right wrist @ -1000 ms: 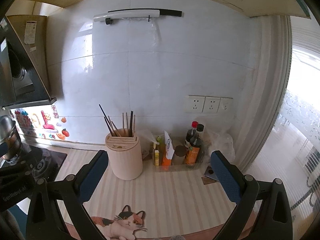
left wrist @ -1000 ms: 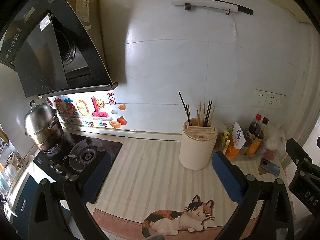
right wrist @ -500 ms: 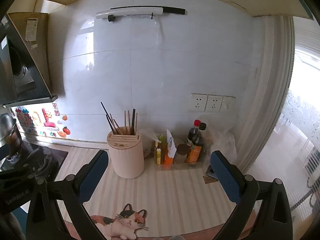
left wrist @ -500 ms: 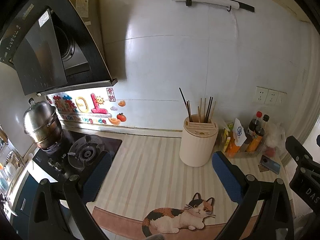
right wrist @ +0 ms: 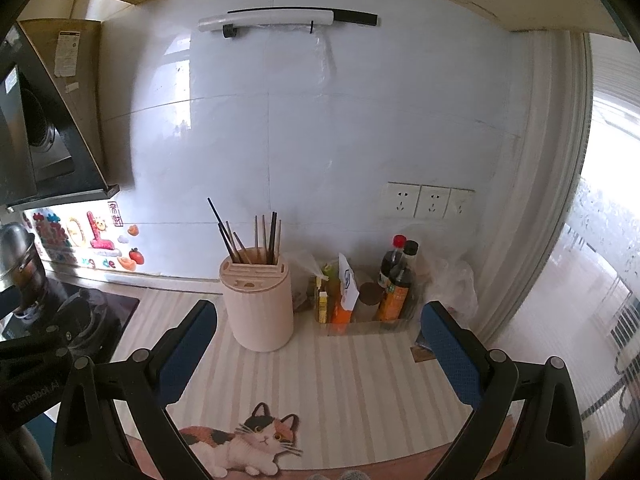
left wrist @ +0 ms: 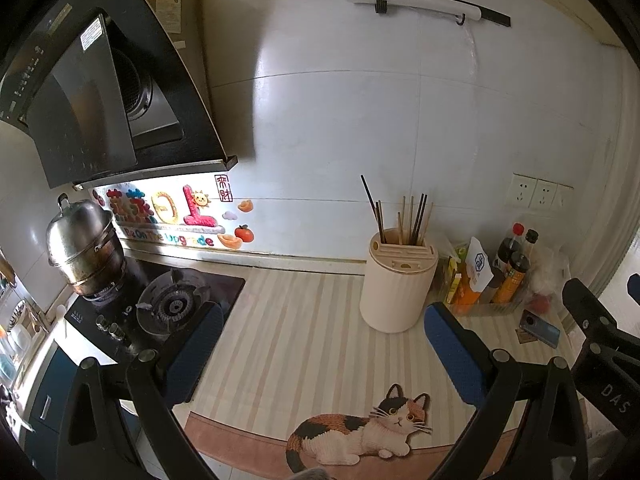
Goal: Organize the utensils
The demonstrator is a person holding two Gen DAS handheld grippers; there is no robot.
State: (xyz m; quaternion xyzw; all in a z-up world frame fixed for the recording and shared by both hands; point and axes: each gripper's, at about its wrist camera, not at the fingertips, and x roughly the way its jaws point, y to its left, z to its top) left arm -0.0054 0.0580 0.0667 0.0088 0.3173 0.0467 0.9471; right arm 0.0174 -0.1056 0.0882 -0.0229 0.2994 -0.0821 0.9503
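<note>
A cream round utensil holder stands on the striped counter near the back wall, with several dark and wooden chopsticks upright in it. It also shows in the right wrist view, with the chopsticks in it. My left gripper is open and empty, in front of and above the counter. My right gripper is open and empty, in front of the holder and to its right.
A tray of sauce bottles and packets stands right of the holder. A phone lies at the right. A gas hob with a steel pot is at the left under a black hood. A cat-print mat edge lies in front.
Both views have shifted slightly downward and closer to the counter. Both grippers stay open and empty; nothing on the counter has moved.
</note>
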